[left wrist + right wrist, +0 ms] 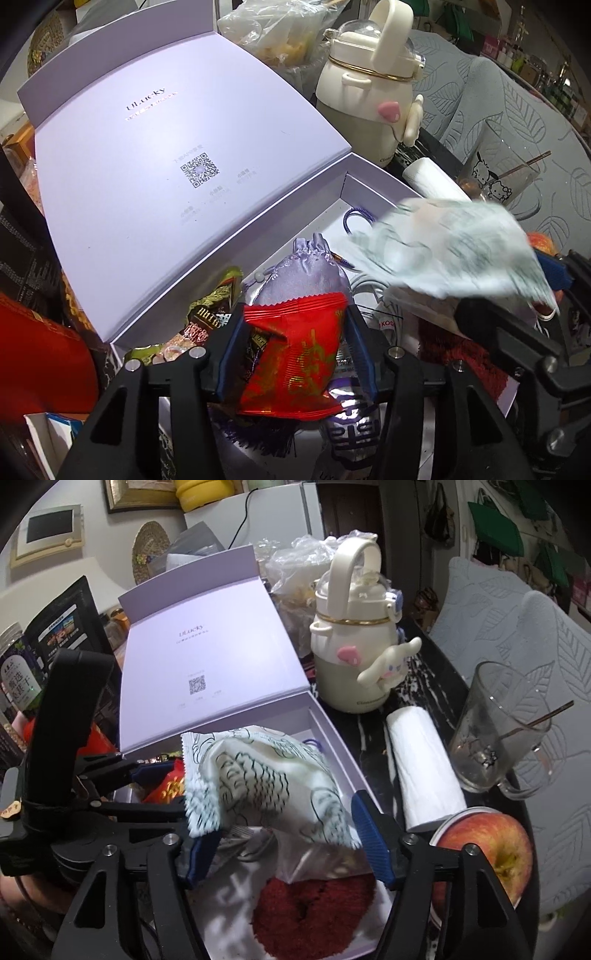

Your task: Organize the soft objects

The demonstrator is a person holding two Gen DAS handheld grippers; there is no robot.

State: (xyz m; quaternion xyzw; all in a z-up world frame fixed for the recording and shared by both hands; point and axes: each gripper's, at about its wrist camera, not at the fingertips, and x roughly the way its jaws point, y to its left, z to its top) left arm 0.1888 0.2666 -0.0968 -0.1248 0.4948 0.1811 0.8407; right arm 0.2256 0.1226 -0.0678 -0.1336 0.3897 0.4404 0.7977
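An open lilac gift box (373,184) (334,734) holds soft items. My left gripper (293,343) is shut on a red snack packet (299,354) and holds it over the box, above a lilac satin pouch (301,271). My right gripper (286,843) has its jaws apart around a white packet with green line drawing (258,775), which hangs over the box and looks blurred in the left wrist view (454,251); I cannot tell whether the pads grip it. A dark red ring-shaped cake in a clear bag (314,912) lies in the box under it.
The box lid (155,155) stands open at the left. Behind stand a cream bottle with a handle (351,642), a white paper roll (424,768), a glass mug with a stick (498,734) and an apple (487,853). Snack packets (210,310) lie in the box.
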